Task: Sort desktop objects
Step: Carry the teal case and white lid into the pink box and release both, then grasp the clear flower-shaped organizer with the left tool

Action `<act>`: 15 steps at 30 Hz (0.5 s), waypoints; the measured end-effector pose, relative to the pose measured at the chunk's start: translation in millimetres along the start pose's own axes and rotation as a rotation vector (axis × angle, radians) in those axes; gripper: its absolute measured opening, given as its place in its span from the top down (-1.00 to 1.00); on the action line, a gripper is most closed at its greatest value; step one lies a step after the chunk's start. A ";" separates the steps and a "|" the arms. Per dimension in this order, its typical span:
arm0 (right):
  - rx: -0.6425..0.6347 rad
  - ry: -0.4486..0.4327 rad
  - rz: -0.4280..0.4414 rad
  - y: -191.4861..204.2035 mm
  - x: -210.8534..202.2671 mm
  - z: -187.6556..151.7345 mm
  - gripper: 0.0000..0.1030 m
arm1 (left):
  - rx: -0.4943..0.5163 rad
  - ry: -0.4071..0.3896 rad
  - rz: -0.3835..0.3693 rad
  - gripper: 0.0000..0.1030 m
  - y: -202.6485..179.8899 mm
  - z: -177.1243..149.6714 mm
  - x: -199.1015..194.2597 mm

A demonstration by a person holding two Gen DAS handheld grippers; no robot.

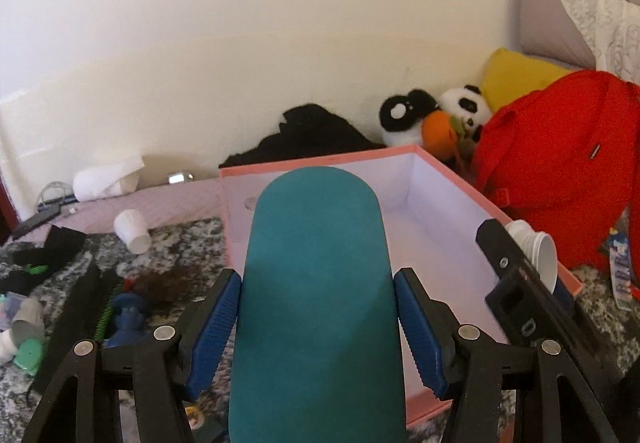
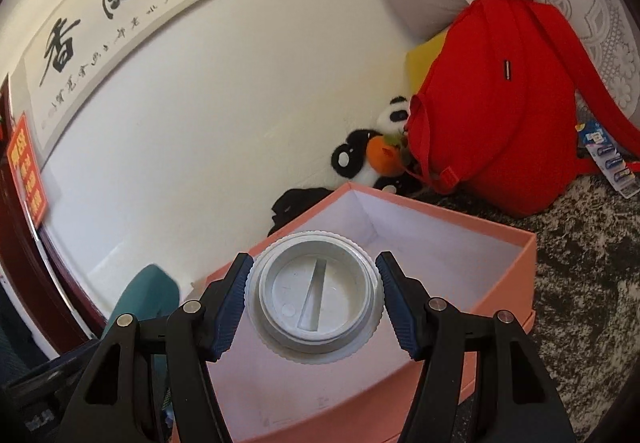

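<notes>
My left gripper point(image 1: 318, 317) is shut on a long teal case point(image 1: 316, 283) with a rounded end, held above the near edge of a pink box point(image 1: 472, 183) with a white inside. My right gripper point(image 2: 314, 293) is shut on a round white ribbed lid point(image 2: 314, 289), held over the same pink box point(image 2: 516, 275). The teal case point(image 2: 144, 291) shows at the lower left of the right wrist view. In the left wrist view the other gripper's black body point(image 1: 532, 295) stands over the box's right rim with stacked white cups point(image 1: 540, 251) beside it.
A red backpack point(image 1: 560, 163) and panda plush toys point(image 1: 436, 115) lie behind the box by the wall. A tipped white paper cup point(image 1: 132, 231), a blue object point(image 1: 128, 319), black items point(image 1: 60, 247) and a green clip point(image 1: 30, 357) litter the patterned surface at left. A battery pack point(image 2: 608, 159) lies at right.
</notes>
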State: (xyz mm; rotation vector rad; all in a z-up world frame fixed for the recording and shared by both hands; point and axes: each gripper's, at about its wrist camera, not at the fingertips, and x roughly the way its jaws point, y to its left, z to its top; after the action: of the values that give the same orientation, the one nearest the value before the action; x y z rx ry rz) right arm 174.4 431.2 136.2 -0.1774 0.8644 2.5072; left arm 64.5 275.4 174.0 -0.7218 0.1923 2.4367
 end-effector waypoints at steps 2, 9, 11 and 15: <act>0.005 0.005 -0.005 -2.6 6.2 3.0 -0.29 | -0.021 0.022 -0.012 -0.29 0.5 3.2 12.5; 0.113 0.048 -0.028 -24.5 18.8 4.3 -0.83 | -0.069 -0.013 0.012 -0.86 10.1 -0.6 28.1; 0.144 0.041 -0.006 -29.5 17.3 6.2 -0.89 | -0.073 -0.037 0.006 -0.96 12.0 -0.4 24.7; 0.135 0.034 0.011 -25.1 16.4 5.4 -0.94 | -0.067 -0.043 0.032 -0.96 19.8 -8.0 16.9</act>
State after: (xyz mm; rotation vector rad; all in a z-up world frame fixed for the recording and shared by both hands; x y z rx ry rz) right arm 172.2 458.2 122.3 -0.1716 1.0473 2.4519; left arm 45.2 265.2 157.7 -0.6998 0.1061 2.4968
